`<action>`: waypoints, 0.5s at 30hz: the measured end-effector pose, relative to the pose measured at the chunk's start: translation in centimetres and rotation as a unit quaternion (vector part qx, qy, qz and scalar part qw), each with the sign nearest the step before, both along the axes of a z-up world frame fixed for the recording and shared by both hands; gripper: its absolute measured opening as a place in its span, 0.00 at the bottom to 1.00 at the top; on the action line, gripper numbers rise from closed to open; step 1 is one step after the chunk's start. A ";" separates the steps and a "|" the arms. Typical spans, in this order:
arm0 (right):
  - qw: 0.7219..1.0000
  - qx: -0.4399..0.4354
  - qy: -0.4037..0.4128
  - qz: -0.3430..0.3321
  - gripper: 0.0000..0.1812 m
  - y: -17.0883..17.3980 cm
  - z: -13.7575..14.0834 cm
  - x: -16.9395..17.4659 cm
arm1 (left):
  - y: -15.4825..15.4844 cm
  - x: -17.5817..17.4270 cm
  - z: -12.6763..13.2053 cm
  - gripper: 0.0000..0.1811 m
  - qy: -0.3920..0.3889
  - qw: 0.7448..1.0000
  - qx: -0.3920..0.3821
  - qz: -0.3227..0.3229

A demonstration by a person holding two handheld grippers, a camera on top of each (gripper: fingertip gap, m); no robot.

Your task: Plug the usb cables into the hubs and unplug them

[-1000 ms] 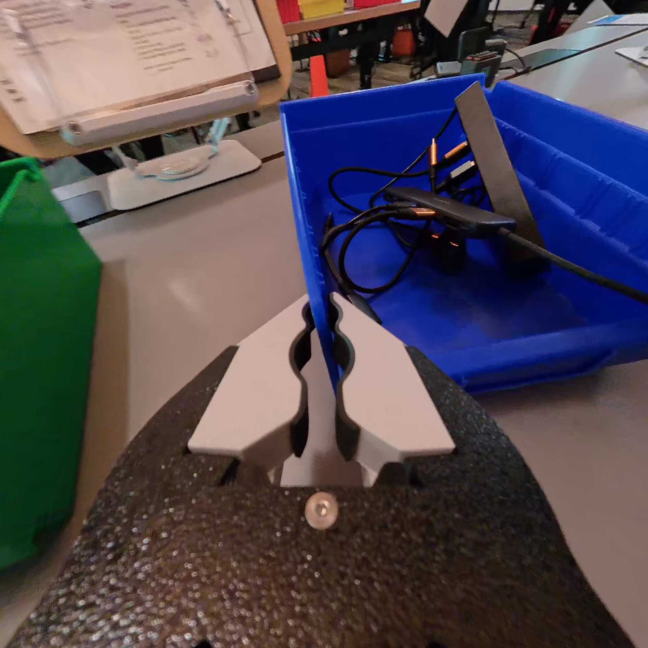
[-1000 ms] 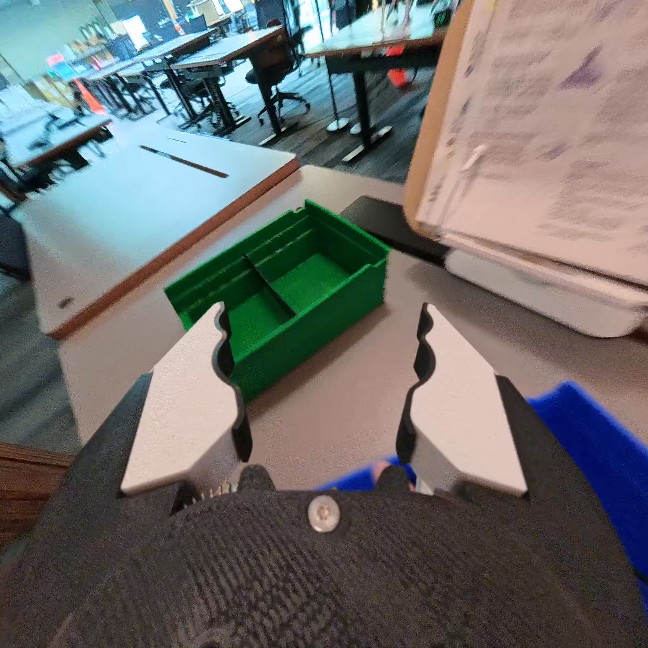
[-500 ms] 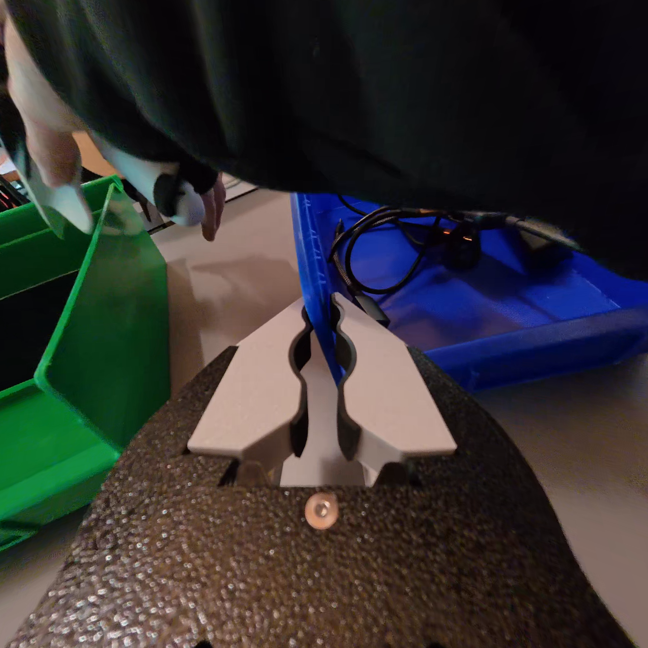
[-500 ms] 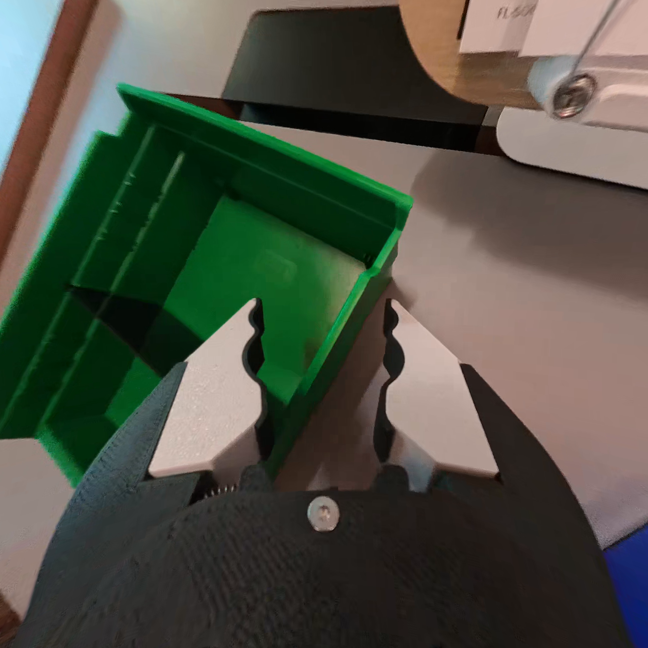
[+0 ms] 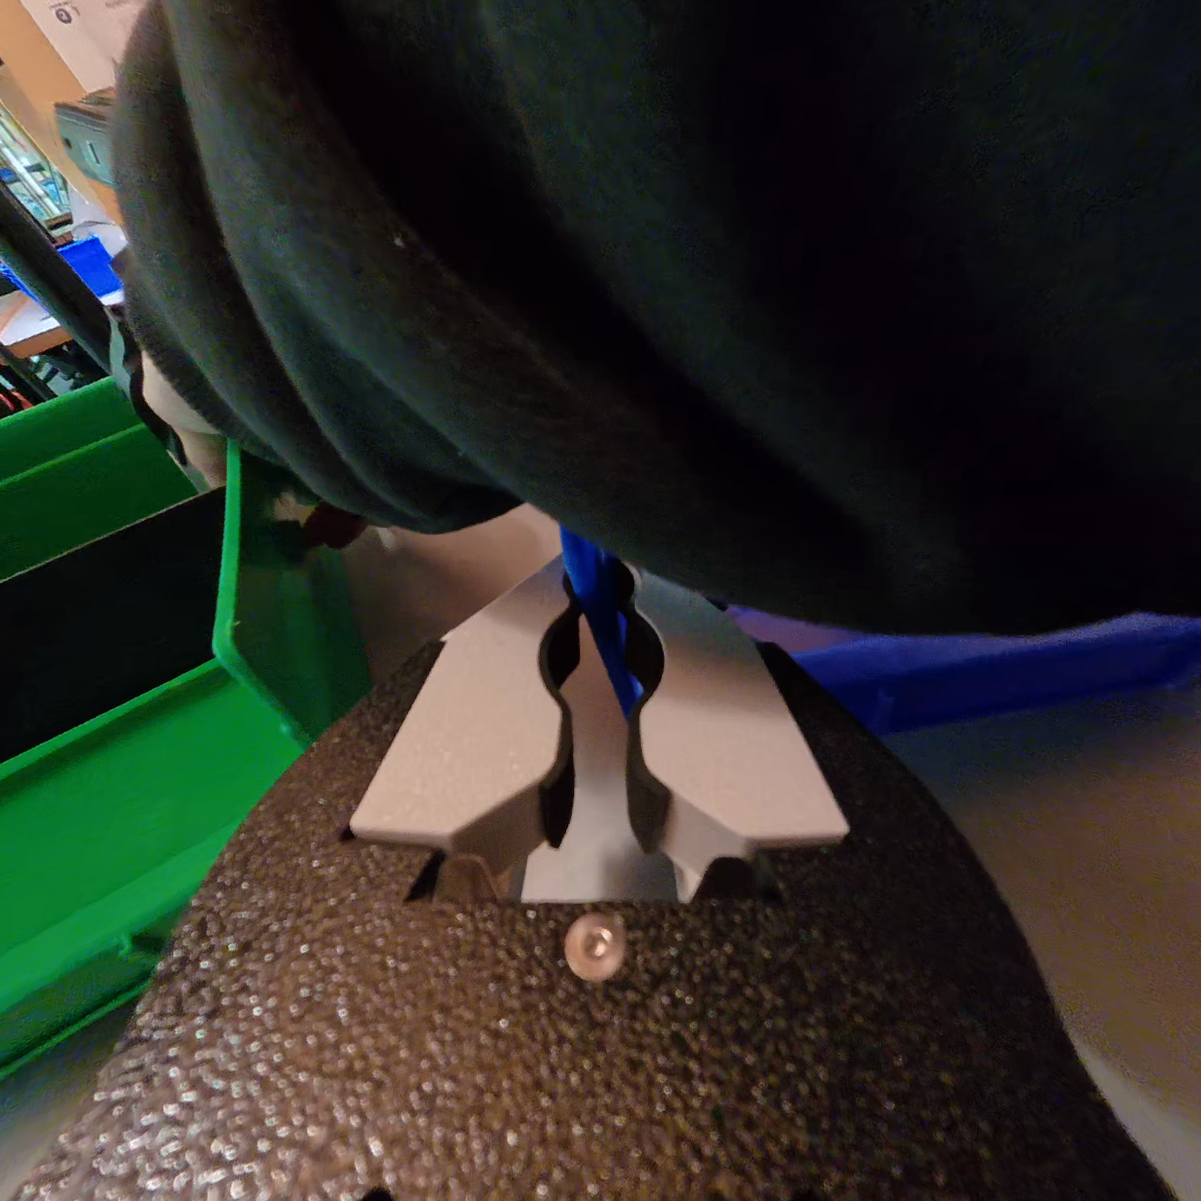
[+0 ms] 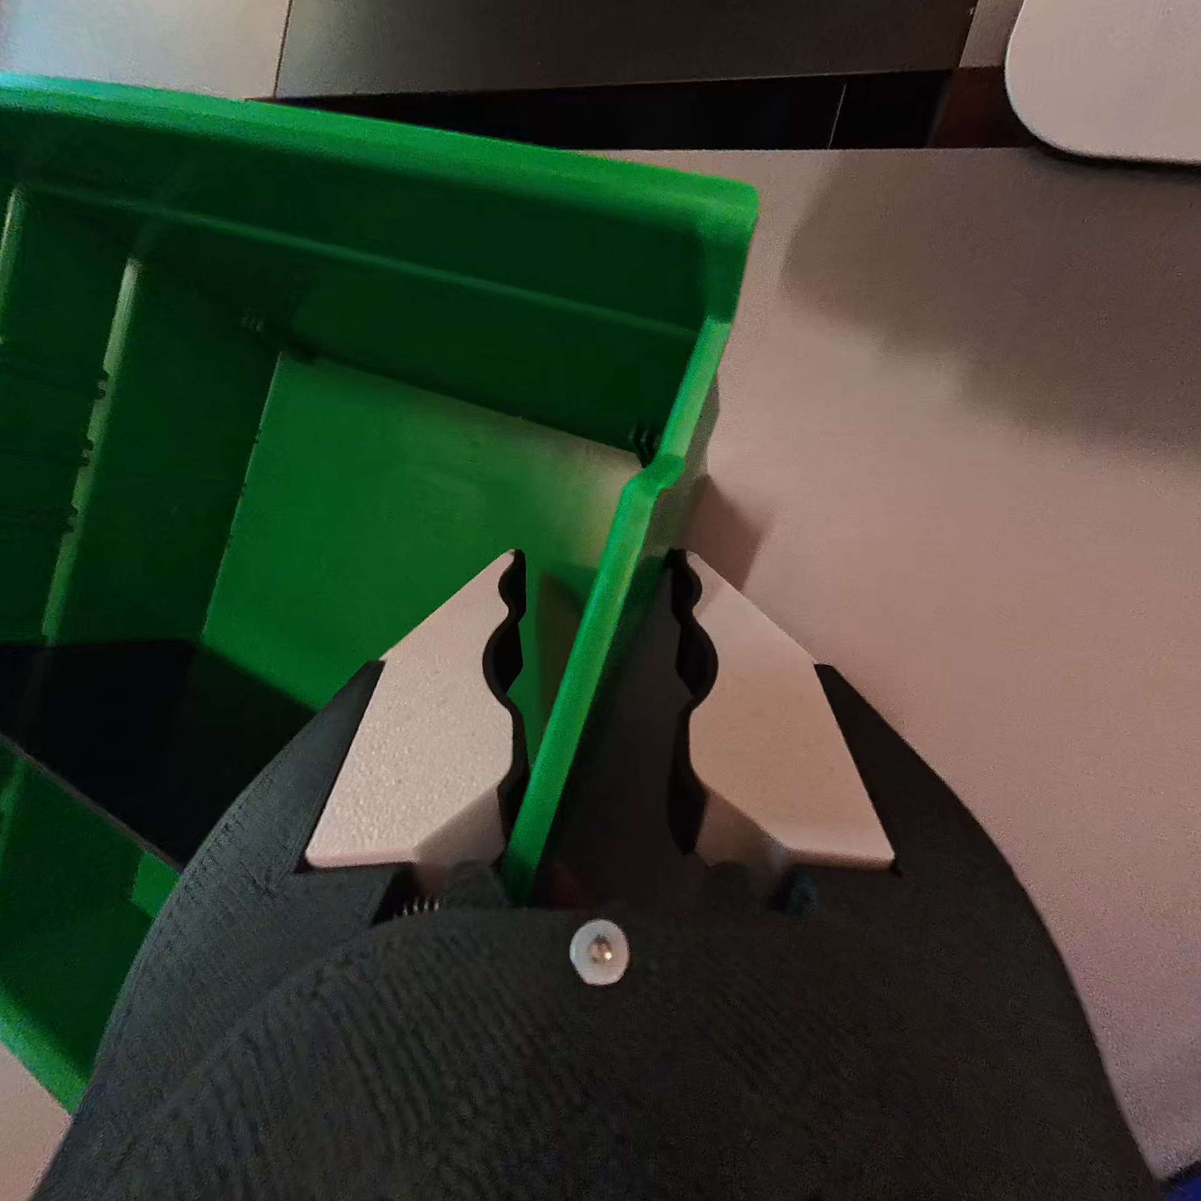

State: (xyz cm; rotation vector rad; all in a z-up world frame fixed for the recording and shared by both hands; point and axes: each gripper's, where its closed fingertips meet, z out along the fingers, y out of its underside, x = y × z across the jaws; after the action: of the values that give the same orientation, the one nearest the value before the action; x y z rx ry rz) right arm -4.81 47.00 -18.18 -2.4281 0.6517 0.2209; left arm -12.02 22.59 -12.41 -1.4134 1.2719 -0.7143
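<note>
Your left hand-held gripper [image 5: 599, 585] pinches the blue plastic bin's wall [image 5: 601, 624], probably steadying it; your right hand-held gripper [image 6: 594, 565], jaws narrowed, straddles the green plastic bin's wall [image 6: 585, 682].

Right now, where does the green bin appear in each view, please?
Left wrist view: green bin at the left edge, beside the left gripper.
Right wrist view: it fills the left half; the right gripper straddles its right wall.
Shared landmark: the grey table.
</note>
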 end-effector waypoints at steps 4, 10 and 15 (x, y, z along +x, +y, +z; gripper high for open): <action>1.000 0.015 0.003 0.020 0.24 0.3 1.2 -0.2 | 0.5 -0.3 0.0 0.02 0.000 1.000 -0.002 -0.004; 0.994 0.073 -0.018 0.078 0.24 0.0 11.9 3.3 | 1.3 -1.2 0.0 0.02 -0.002 1.000 -0.003 -0.010; 0.981 0.182 -0.001 0.066 0.24 -4.1 24.6 9.5 | 1.8 -1.9 -0.1 0.02 0.003 1.000 0.007 -0.012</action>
State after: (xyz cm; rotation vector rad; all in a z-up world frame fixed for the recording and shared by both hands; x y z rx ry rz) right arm 4.67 42.88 6.42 -2.1181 0.4074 0.3598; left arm -13.93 24.43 -12.47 -1.3918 1.2976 -0.7177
